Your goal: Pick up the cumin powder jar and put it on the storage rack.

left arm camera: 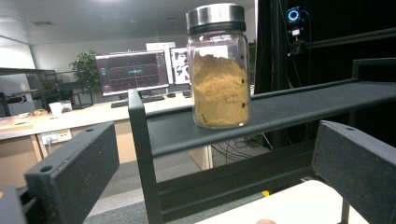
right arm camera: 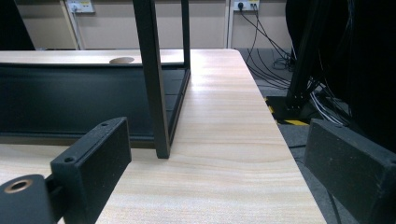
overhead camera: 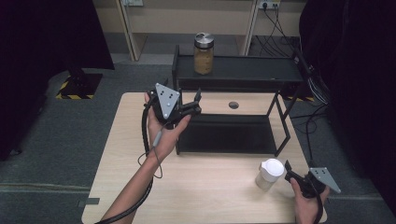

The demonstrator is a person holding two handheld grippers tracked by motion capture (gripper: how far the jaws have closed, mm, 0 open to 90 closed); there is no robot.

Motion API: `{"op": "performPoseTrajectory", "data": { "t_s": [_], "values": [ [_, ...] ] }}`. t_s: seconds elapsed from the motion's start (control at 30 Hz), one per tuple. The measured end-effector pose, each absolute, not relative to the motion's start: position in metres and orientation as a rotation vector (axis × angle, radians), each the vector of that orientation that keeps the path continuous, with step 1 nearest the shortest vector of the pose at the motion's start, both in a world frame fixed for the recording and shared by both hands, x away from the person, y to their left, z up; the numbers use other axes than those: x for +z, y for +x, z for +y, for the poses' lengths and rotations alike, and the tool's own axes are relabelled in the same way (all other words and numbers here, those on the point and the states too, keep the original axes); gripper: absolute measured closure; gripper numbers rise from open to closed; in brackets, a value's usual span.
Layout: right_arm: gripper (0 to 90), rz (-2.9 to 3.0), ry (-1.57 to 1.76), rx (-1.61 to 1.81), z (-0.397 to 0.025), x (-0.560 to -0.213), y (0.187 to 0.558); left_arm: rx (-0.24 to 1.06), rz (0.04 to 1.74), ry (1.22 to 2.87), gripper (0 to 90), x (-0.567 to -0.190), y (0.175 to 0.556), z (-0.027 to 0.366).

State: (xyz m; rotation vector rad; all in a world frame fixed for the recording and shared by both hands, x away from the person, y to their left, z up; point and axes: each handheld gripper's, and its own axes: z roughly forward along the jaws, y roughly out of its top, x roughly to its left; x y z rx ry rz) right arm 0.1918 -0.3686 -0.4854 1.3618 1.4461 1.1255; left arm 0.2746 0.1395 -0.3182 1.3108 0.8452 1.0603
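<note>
A glass jar [overhead camera: 204, 53] with a metal lid stands upright on the top shelf of a black metal rack [overhead camera: 243, 70], toward the shelf's left end. It is about three quarters full of a tan, crumbly powder. In the left gripper view the jar [left arm camera: 218, 70] sits directly ahead, between the two jaws but well beyond them, touching neither.

The rack stands on a light wooden table [overhead camera: 196, 186], with its lower shelf resting on the table surface. A round hole shows in the table behind the lower shelf.

The left gripper [overhead camera: 190, 103] is held above the table at the rack's left front corner, pointing toward the rack. Its jaws stand wide apart and hold nothing. The left hand [overhead camera: 163, 130] grips its body, and a cable trails down along the forearm.

A white cup with a white lid [overhead camera: 270, 173] stands on the table near its right front corner. The right gripper [overhead camera: 290, 171] lies just beside the cup, to its right, held by the right hand [overhead camera: 306, 203]. Its jaws are spread wide and empty; the right gripper view looks past them along the table toward a front leg of the rack [right arm camera: 156, 93].
</note>
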Motion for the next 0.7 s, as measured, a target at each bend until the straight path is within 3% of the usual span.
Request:
{"op": "performPoseTrajectory", "data": {
  "t_s": [0.7],
  "values": [
    [7.6,1.445,1.361,1.116,-0.367,-0.485,0.192,1.052,0.842,1.332,0.0,-0.353,0.259,0.143]
  ]
}}
